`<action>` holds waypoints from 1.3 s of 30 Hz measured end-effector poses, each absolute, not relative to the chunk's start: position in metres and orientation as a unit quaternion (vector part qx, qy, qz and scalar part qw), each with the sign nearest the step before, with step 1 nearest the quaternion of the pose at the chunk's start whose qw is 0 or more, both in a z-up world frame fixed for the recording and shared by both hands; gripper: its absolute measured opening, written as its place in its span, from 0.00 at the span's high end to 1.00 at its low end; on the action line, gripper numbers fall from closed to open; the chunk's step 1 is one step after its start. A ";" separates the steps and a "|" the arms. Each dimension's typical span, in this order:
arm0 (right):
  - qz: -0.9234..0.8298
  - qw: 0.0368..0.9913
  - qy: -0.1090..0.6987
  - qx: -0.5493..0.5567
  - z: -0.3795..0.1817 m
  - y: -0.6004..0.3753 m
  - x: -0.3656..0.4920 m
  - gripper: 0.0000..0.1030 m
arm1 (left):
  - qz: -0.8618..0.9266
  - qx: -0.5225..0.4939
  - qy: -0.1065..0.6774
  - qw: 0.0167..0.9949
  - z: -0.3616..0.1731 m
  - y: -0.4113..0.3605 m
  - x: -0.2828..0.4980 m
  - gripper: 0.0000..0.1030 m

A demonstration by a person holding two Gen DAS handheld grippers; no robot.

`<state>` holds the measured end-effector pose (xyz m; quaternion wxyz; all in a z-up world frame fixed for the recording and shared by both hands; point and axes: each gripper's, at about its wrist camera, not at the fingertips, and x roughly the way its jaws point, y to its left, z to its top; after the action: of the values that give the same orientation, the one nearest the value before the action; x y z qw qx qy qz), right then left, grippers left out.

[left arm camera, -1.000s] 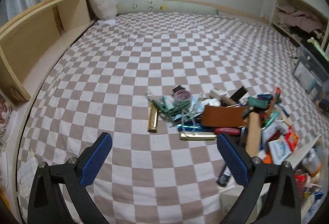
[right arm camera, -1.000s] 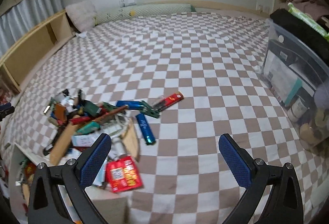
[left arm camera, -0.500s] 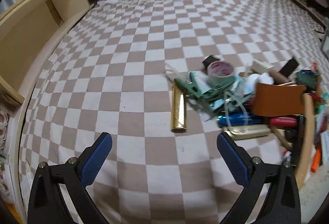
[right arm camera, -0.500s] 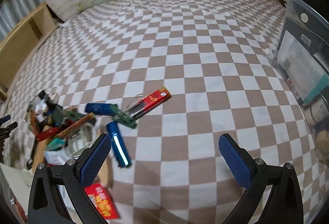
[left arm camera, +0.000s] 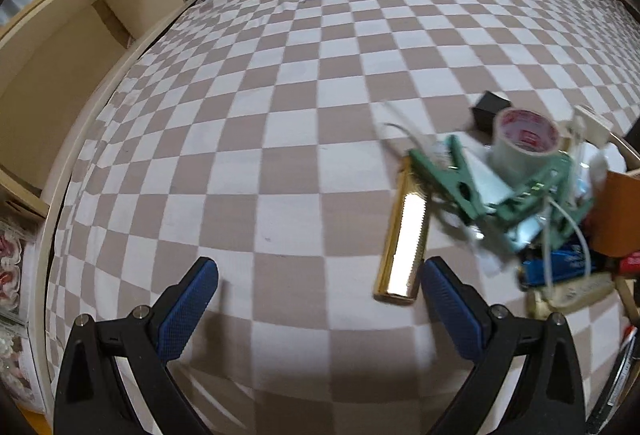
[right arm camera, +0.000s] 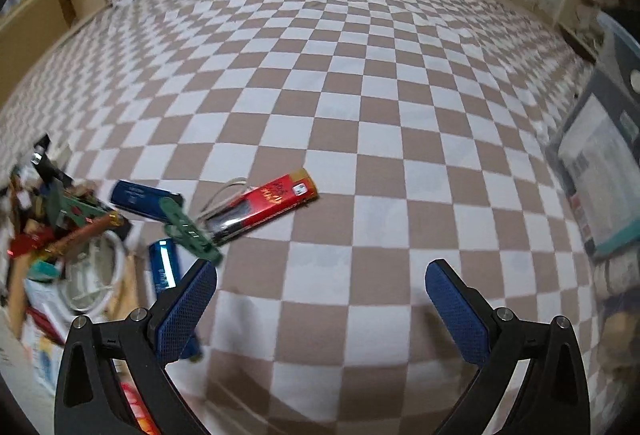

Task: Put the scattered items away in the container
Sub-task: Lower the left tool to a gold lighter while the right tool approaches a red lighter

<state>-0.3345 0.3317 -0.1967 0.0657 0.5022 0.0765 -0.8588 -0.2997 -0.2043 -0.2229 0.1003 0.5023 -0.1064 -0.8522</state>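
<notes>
The gold tube lies flat on the checkered bed, its long axis running away from the camera, its far end under the green clip. The left gripper, fingers wide and empty, hovers just left of it; closing here could catch only the tube's near end and drag the tangled pile. The right gripper is likewise wide and empty.

The bedspread is checked brown and white; the tube shiny gold; the clip green; the packet red with gold end; gripper pads blue.
</notes>
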 end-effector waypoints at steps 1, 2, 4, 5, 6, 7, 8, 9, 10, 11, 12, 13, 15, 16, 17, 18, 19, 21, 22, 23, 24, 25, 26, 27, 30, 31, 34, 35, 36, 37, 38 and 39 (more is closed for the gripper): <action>-0.859 0.063 0.092 0.500 -0.198 0.330 -0.337 0.00 | -0.853 0.501 -0.103 0.104 -0.223 -0.209 -0.300 0.01; -0.858 0.061 0.105 0.498 -0.200 0.328 -0.339 0.00 | -0.854 0.499 -0.100 0.109 -0.222 -0.214 -0.300 0.01; -0.857 0.057 0.127 0.497 -0.203 0.324 -0.343 0.00 | -0.855 0.496 -0.095 0.119 -0.221 -0.221 -0.302 0.00; -0.855 0.053 0.136 0.497 -0.205 0.323 -0.346 0.00 | -0.855 0.495 -0.093 0.125 -0.221 -0.225 -0.303 0.00; -0.854 0.047 0.145 0.497 -0.208 0.321 -0.349 0.00 | -0.854 0.495 -0.088 0.131 -0.221 -0.230 -0.304 0.01; -0.853 0.043 0.150 0.498 -0.210 0.321 -0.352 0.00 | -0.854 0.494 -0.084 0.138 -0.221 -0.236 -0.306 0.01; -0.853 0.042 0.154 0.498 -0.212 0.320 -0.353 0.00 | -0.854 0.493 -0.080 0.143 -0.221 -0.239 -0.306 0.01; -0.852 0.041 0.156 0.498 -0.214 0.319 -0.355 0.00 | -0.854 0.493 -0.077 0.149 -0.221 -0.243 -0.307 0.01; -0.851 0.044 0.158 0.498 -0.216 0.317 -0.357 0.00 | -0.854 0.492 -0.072 0.154 -0.221 -0.247 -0.307 0.01; -0.850 0.047 0.159 0.499 -0.217 0.315 -0.358 0.00 | -0.854 0.491 -0.067 0.159 -0.221 -0.251 -0.308 0.01; -0.850 0.052 0.162 0.499 -0.218 0.312 -0.357 0.00 | -0.854 0.490 -0.063 0.163 -0.221 -0.254 -0.308 0.01; -0.850 0.058 0.164 0.497 -0.218 0.314 -0.353 0.00 | -0.854 0.490 -0.061 0.166 -0.221 -0.257 -0.308 0.01; -0.850 0.074 0.174 0.492 -0.218 0.300 -0.355 0.00 | -0.854 0.489 -0.056 0.171 -0.221 -0.261 -0.308 0.01; -0.849 0.082 0.180 0.490 -0.218 0.294 -0.356 0.00 | -0.853 0.489 -0.053 0.172 -0.221 -0.263 -0.308 0.01; -0.848 0.089 0.187 0.487 -0.219 0.286 -0.354 0.00 | -0.853 0.490 -0.049 0.172 -0.221 -0.264 -0.308 0.01; -0.848 0.095 0.192 0.484 -0.220 0.281 -0.352 0.00 | -0.853 0.491 -0.046 0.171 -0.221 -0.265 -0.308 0.01; -0.848 0.101 0.193 0.482 -0.219 0.278 -0.351 0.00 | -0.853 0.491 -0.044 0.171 -0.221 -0.266 -0.308 0.01; -0.848 0.118 0.192 0.480 -0.219 0.271 -0.350 0.00 | -0.854 0.491 -0.043 0.167 -0.221 -0.264 -0.307 0.01; -0.848 0.121 0.194 0.479 -0.219 0.269 -0.349 0.00 | -0.855 0.492 -0.040 0.158 -0.221 -0.263 -0.306 0.01; -0.847 0.121 0.197 0.478 -0.220 0.266 -0.349 0.00 | -0.856 0.494 -0.035 0.147 -0.221 -0.260 -0.304 0.01; -0.847 0.122 0.198 0.477 -0.222 0.264 -0.350 0.00 | -0.857 0.496 -0.032 0.135 -0.221 -0.257 -0.303 0.01; -0.848 0.124 0.196 0.477 -0.222 0.264 -0.351 0.00 | -0.858 0.497 -0.031 0.125 -0.222 -0.253 -0.302 0.01; -0.849 0.124 0.194 0.475 -0.223 0.264 -0.353 0.00 | -0.859 0.499 -0.032 0.112 -0.222 -0.248 -0.301 0.01; -0.850 0.124 0.196 0.473 -0.224 0.266 -0.355 0.00 | -0.859 0.500 -0.034 0.100 -0.223 -0.243 -0.301 0.01; -0.844 0.137 0.197 0.479 -0.227 0.267 -0.359 0.00 | -0.860 0.503 -0.041 0.078 -0.225 -0.230 -0.302 0.01; -0.841 0.144 0.194 0.484 -0.228 0.269 -0.362 0.00 | -0.859 0.505 -0.039 0.071 -0.226 -0.227 -0.303 0.01; -0.837 0.161 0.192 0.486 -0.230 0.272 -0.365 0.00 | -0.860 0.507 -0.018 0.056 -0.226 -0.220 -0.307 0.01; -0.837 0.164 0.193 0.485 -0.230 0.272 -0.365 0.00 | -0.861 0.507 -0.011 0.052 -0.225 -0.219 -0.308 0.01; -0.836 0.168 0.194 0.485 -0.231 0.271 -0.364 0.00 | -0.861 0.506 -0.006 0.050 -0.225 -0.218 -0.309 0.01; -0.835 0.170 0.194 0.486 -0.231 0.271 -0.365 0.03 | -0.861 0.506 -0.002 0.049 -0.225 -0.217 -0.310 0.01; -0.832 0.176 0.191 0.489 -0.232 0.270 -0.365 0.06 | -0.862 0.505 0.001 0.049 -0.225 -0.216 -0.311 0.01; -0.830 0.182 0.188 0.492 -0.232 0.270 -0.366 0.13 | -0.862 0.505 0.005 0.049 -0.225 -0.216 -0.312 0.01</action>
<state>-0.3655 0.2695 -0.2318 0.1818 0.4920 0.1883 -0.8303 -0.3117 -0.2159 -0.2255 0.0495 0.5045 0.0048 -0.8620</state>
